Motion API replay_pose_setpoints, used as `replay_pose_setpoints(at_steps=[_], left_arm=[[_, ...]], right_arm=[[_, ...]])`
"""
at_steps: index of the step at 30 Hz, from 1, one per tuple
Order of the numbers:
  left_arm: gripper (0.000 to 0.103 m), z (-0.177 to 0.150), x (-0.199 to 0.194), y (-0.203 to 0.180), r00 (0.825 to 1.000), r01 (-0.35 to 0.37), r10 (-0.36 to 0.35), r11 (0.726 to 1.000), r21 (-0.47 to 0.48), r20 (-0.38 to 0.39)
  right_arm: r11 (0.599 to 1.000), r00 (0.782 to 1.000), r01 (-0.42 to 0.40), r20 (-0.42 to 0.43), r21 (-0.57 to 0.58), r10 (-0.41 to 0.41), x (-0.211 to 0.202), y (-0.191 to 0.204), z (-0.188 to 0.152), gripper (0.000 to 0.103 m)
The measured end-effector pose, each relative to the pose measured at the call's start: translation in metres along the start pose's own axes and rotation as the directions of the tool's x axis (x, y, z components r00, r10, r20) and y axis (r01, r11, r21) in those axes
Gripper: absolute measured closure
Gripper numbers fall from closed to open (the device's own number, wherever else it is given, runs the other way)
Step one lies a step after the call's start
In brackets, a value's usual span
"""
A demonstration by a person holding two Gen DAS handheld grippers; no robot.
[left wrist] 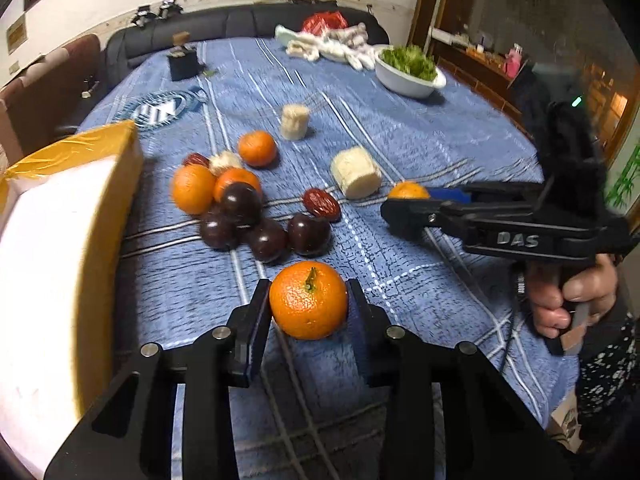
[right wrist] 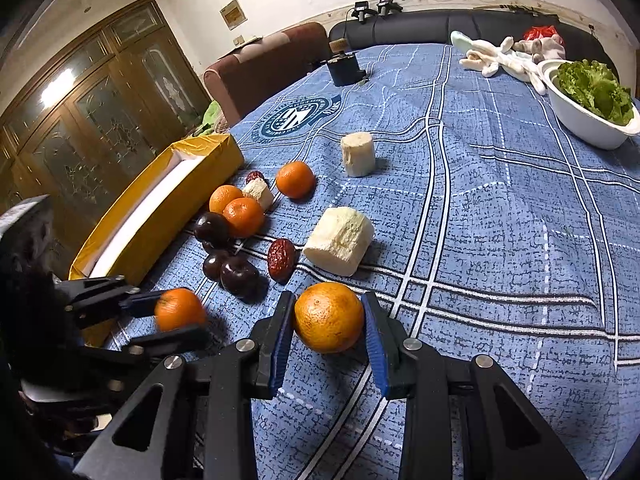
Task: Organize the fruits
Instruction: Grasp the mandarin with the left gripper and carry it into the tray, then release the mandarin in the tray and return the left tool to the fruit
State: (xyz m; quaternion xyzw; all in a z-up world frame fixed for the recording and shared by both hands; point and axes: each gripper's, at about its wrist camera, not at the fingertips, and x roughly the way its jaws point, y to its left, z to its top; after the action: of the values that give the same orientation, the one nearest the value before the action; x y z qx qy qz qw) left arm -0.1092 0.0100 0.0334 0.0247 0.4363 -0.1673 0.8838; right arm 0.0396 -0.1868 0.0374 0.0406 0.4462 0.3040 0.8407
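I am gripping a stemmed mandarin (left wrist: 308,300) in my left gripper (left wrist: 308,304), with the fruit sitting squarely between the two fingers, each pad pressing against one side and the green stem facing up toward the camera. The fruit is hanging above the blue checked tablecloth (left wrist: 420,140), near the table's front edge. I am also clamping a second orange (right wrist: 329,317) in my right gripper (right wrist: 329,320); its blue-lined pads (right wrist: 376,344) are touching the fruit on both sides, and most of its round body is sticking out forward past the fingertips.

Beyond my left jaws, a cluster of fruit is lying on the cloth: four dark plums (left wrist: 264,238) are huddling together, two more mandarins (left wrist: 192,188) are touching just behind them, and another mandarin (left wrist: 257,148) is sitting a little farther back. A red date (left wrist: 321,203) is resting beside the plums, near a pale cut cylinder (left wrist: 356,178), and a smaller pale cylinder (left wrist: 295,121) is standing farther back.

The yellow box (left wrist: 60,220) with its white lining is lying open at the left, just beside the fruit cluster. A white bowl of greens (right wrist: 588,100) is sitting well apart at the far right
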Motion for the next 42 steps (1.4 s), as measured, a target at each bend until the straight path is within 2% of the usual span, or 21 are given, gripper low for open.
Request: replay_pose_setpoints(at_steps=[4, 9, 15, 20, 26, 33, 35, 37, 39, 42], left_arm=[[0.069, -0.003, -0.038, 0.015, 0.997, -0.029, 0.031, 0.999, -0.033, 0.07], [0.069, -0.01, -0.086, 0.046, 0.976, -0.145, 0.154, 0.987, -0.069, 0.156], [0.069, -0.028, -0.101, 0.094, 0.956, -0.232, 0.257, 0.957, -0.173, 0.14], [0.069, -0.049, -0.096, 0.129, 0.937, -0.313, 0.34, 0.919, -0.24, 0.079], [0.069, -0.065, -0.083, 0.149, 0.935, -0.333, 0.353, 0.902, -0.275, 0.027], [0.068, -0.068, -0.082, 0.155, 0.912, -0.391, 0.41, 0.871, -0.298, -0.001], [0.068, -0.067, -0.082, 0.156, 0.911, -0.396, 0.412, 0.869, -0.298, -0.011], [0.062, -0.065, -0.082, 0.153, 0.911, -0.396, 0.412, 0.87, -0.294, -0.008], [0.052, -0.061, -0.086, 0.149, 0.903, -0.41, 0.429, 0.867, -0.283, 0.007], [0.04, -0.053, -0.094, 0.136, 0.898, -0.408, 0.435, 0.877, -0.255, 0.059]], right_arm=[[1.0, 1.0, 0.006, 0.006, -0.009, -0.006, 0.0, 0.005, 0.001, 0.069], [0.996, 0.999, -0.032, -0.002, -0.083, 0.032, -0.001, 0.045, 0.006, 0.069], [0.968, 0.993, -0.115, -0.03, -0.221, 0.111, 0.016, 0.126, 0.016, 0.07], [0.941, 0.984, -0.177, -0.045, -0.287, 0.172, 0.04, 0.187, 0.02, 0.07], [0.927, 0.976, -0.213, -0.021, -0.309, 0.218, 0.066, 0.227, 0.023, 0.069], [0.928, 0.969, -0.247, -0.084, -0.278, 0.233, 0.088, 0.239, 0.027, 0.066], [0.932, 0.969, -0.245, -0.088, -0.269, 0.229, 0.087, 0.238, 0.027, 0.06], [0.933, 0.969, -0.248, -0.075, -0.261, 0.236, 0.082, 0.232, 0.029, 0.059], [0.937, 0.97, -0.242, -0.045, -0.252, 0.238, 0.071, 0.221, 0.032, 0.058], [0.951, 0.974, -0.221, 0.007, -0.217, 0.228, 0.055, 0.192, 0.041, 0.052]])
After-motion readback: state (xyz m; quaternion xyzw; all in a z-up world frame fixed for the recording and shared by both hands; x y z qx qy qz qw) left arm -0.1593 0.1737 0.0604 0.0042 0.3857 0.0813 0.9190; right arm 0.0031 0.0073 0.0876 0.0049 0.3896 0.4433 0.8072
